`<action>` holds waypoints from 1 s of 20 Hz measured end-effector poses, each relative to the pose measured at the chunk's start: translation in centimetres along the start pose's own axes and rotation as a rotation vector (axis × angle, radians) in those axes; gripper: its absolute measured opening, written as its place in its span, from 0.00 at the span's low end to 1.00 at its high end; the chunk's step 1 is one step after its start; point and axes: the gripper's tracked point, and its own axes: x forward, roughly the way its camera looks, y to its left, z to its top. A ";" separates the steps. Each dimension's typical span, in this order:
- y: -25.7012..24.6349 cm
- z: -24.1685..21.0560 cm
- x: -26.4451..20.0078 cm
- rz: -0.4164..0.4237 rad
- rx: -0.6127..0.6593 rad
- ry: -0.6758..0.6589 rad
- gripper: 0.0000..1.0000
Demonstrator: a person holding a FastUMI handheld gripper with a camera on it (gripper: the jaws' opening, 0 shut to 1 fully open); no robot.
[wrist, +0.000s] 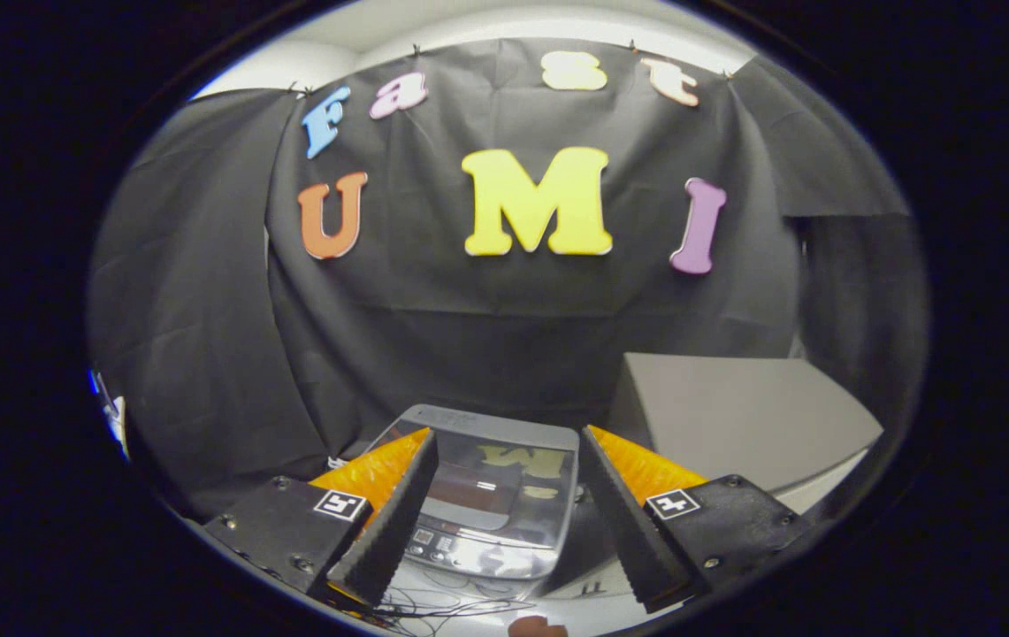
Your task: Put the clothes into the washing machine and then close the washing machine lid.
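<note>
Gripper (504,495) hangs wide open, nothing between your fingers. Washing machine (491,495) sits just ahead, seen through the gap between them, with its glossy lid (495,478) lying flat and shut. Can't pick out any clothes. A grey box (734,425) stands beyond your right finger. Shut lid fits both ends: load still outside or already in, so you can't call the step.
</note>
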 end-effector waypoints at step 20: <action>-6.0 -2.3 -19.0 -0.201 0.061 -0.075 1.00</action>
